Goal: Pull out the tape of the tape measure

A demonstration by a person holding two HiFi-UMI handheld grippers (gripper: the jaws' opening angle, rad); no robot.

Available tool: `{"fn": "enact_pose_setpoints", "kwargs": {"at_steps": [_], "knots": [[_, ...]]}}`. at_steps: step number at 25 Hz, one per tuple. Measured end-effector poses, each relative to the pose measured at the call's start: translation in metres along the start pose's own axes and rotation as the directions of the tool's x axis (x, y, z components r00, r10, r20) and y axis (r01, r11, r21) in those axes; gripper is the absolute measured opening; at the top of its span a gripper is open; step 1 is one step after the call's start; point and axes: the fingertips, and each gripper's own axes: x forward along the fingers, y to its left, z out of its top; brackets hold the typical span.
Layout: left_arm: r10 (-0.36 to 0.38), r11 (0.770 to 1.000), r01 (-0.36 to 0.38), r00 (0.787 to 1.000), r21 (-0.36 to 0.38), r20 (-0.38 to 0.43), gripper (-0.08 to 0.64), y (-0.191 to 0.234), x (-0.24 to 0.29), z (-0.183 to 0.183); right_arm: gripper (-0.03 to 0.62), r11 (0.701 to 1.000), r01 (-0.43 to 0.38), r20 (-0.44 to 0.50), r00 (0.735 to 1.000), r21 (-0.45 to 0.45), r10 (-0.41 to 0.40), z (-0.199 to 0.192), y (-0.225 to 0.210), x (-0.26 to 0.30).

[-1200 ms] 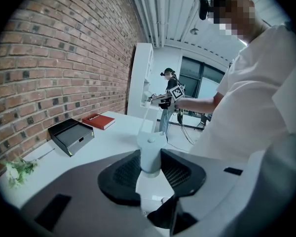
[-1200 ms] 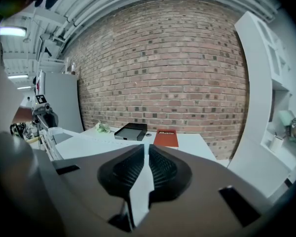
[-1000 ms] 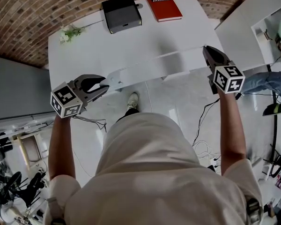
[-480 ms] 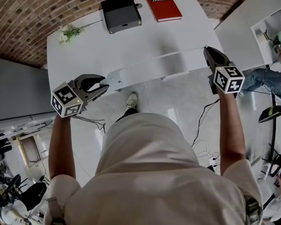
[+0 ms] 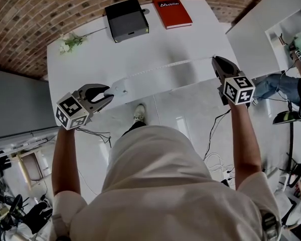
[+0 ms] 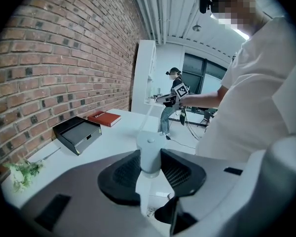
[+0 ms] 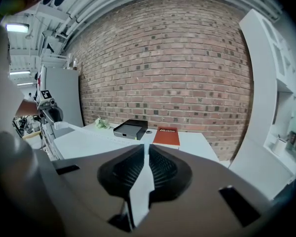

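The white tape measure case sits between the jaws of my left gripper, which is shut on it over the table's near edge. In the left gripper view the case fills the gap between the black pads. A long stretch of white tape runs from the case to my right gripper. That gripper is shut on the tape's end, which shows as a thin white strip pinched between its pads. In the right gripper view the left gripper shows far off to the left.
On the white table lie a black box, a red book and a small flower sprig. A white shelf unit stands to the right, with another person beyond it. Cables trail on the floor.
The head view has shifted a little, so the table sits lower in the picture. Both grippers keep their holds and the tape's span looks about the same.
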Motion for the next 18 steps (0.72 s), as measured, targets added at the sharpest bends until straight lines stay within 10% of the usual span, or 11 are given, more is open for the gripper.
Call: {"fn": "enact_pose_setpoints", "kwargs": {"at_steps": [18], "knots": [[-0.064, 0.997, 0.067, 0.995, 0.035, -0.075, 0.121, 0.058, 0.025, -0.023, 0.035, 1.0, -0.012, -0.07, 0.997, -0.003, 0.012, -0.02, 0.025, 0.055]]}}
